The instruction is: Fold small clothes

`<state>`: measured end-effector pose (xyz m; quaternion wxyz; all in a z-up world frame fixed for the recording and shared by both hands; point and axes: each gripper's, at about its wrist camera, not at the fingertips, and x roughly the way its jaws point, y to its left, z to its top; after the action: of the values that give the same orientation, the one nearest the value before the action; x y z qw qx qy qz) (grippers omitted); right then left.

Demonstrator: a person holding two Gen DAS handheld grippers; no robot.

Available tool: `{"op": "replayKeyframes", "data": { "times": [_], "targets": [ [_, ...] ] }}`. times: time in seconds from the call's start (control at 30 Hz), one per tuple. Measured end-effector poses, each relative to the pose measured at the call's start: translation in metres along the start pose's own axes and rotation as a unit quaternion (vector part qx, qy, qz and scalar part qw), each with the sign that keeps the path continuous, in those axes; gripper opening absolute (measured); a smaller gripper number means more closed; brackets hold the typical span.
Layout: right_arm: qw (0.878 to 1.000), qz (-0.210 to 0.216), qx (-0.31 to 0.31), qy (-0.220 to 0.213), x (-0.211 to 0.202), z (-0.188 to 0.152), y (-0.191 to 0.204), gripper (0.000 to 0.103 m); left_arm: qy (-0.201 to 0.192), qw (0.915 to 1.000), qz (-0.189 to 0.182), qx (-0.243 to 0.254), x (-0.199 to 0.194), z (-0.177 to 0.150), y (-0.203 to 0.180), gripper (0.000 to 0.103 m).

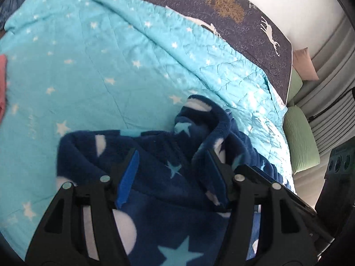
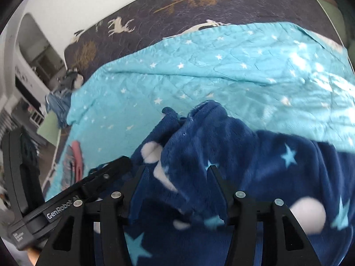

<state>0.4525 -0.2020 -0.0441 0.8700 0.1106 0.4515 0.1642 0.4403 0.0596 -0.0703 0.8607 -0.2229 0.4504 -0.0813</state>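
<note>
Below, view by view:
Left wrist view: left gripper (image 1: 172,155) spread over the navy fleece garment (image 1: 155,190), which lies bunched on the turquoise star quilt (image 1: 99,66) — fleece sits between the fingers, whether the pads press it I cannot tell.
Only here: green cushions (image 1: 301,137) past the quilt's right edge.
Right wrist view: right gripper (image 2: 176,171) spread, fleece garment (image 2: 221,146) heaped between the fingers — grip unclear.
Only here: the other gripper's body (image 2: 93,184) at left, jeans (image 2: 60,104) at the quilt's (image 2: 199,71) far corner.

fleece garment (image 1: 155,177) on quilt (image 1: 88,66), quilt on bedspread (image 1: 255,22)
</note>
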Motion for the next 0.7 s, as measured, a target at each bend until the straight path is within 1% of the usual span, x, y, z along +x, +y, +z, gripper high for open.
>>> {"op": "replayKeyframes", "data": {
  "times": [0.07, 0.1, 0.13, 0.17, 0.2, 0.27, 0.3, 0.33, 0.37, 0.4, 0.43, 0.47, 0.5, 0.53, 0.57, 0.6, 0.63, 0.67, 0.7],
  "targets": [
    [1.000, -0.014, -0.003, -0.001, 0.007, 0.000, -0.001, 0.054, 0.006, 0.9996, -0.022, -0.013, 0.006, 0.000, 0.005, 0.060],
    [1.000, -0.019, -0.001, 0.000, 0.010, 0.001, -0.003, 0.042, 0.012, 0.9990, -0.039, -0.021, 0.009, -0.001, 0.005, 0.057],
    [1.000, -0.019, 0.003, 0.003, 0.011, -0.001, -0.007, 0.011, 0.017, 0.9983, -0.050, -0.025, 0.011, -0.001, 0.004, 0.040],
    [1.000, -0.017, 0.015, 0.008, 0.013, -0.001, -0.013, 0.010, 0.024, 0.9979, -0.056, -0.020, 0.012, -0.002, 0.001, 0.027],
    [0.999, -0.018, 0.037, -0.003, 0.008, -0.003, -0.023, 0.009, 0.032, 0.9979, -0.056, -0.009, 0.013, -0.003, -0.003, 0.011],
    [0.997, -0.009, 0.070, -0.029, -0.012, -0.005, -0.042, 0.009, 0.024, 0.9989, -0.033, 0.024, 0.005, -0.010, -0.007, 0.011],
    [0.995, 0.003, 0.088, -0.041, -0.026, -0.008, -0.055, 0.009, 0.014, 0.9988, -0.023, 0.040, -0.002, -0.016, -0.007, 0.008],
    [0.994, 0.010, 0.100, -0.046, -0.034, -0.010, -0.066, 0.009, 0.004, 0.9988, -0.014, 0.046, -0.008, -0.019, -0.004, 0.008],
    [0.991, 0.016, 0.121, -0.050, -0.045, -0.014, -0.084, 0.009, -0.004, 0.9986, 0.006, 0.052, -0.013, -0.024, 0.001, 0.008],
    [0.989, 0.020, 0.141, -0.044, -0.049, -0.017, -0.101, 0.009, -0.008, 0.9978, 0.029, 0.059, -0.014, -0.028, 0.006, 0.008],
    [0.985, 0.029, 0.168, -0.027, -0.048, -0.022, -0.120, 0.009, -0.010, 0.9967, 0.053, 0.061, -0.014, -0.031, 0.012, 0.008],
    [0.979, 0.040, 0.201, -0.002, -0.040, -0.029, -0.142, 0.009, -0.002, 0.9967, 0.063, 0.051, -0.013, -0.033, 0.019, 0.008],
    [0.972, 0.051, 0.228, 0.029, -0.029, -0.035, -0.160, 0.010, 0.007, 0.9979, 0.054, 0.035, -0.012, -0.033, 0.024, 0.008],
    [0.967, 0.062, 0.243, 0.049, -0.018, -0.042, -0.169, 0.010, 0.010, 0.9992, 0.033, 0.019, -0.015, -0.033, 0.023, 0.008],
    [0.966, 0.070, 0.245, 0.050, -0.015, -0.045, -0.172, 0.010, 0.006, 0.9997, 0.019, 0.017, -0.019, -0.031, 0.019, 0.008],
    [0.968, 0.068, 0.237, 0.041, -0.015, -0.046, -0.170, 0.012, -0.004, 0.9998, 0.005, 0.018, -0.024, -0.029, 0.012, 0.013],
    [0.974, 0.060, 0.218, 0.031, -0.018, -0.045, -0.163, 0.015, -0.017, 0.9995, -0.012, 0.024, -0.030, -0.025, 0.000, 0.038],
    [0.977, 0.052, 0.204, 0.028, -0.019, -0.043, -0.156, 0.015, -0.023, 0.9991, -0.022, 0.027, -0.032, -0.023, -0.007, 0.058],
    [0.981, 0.042, 0.186, 0.027, -0.019, -0.040, -0.148, 0.015, -0.030, 0.9985, -0.033, 0.031, -0.031, -0.019, -0.018, 0.095]
  ]
}}
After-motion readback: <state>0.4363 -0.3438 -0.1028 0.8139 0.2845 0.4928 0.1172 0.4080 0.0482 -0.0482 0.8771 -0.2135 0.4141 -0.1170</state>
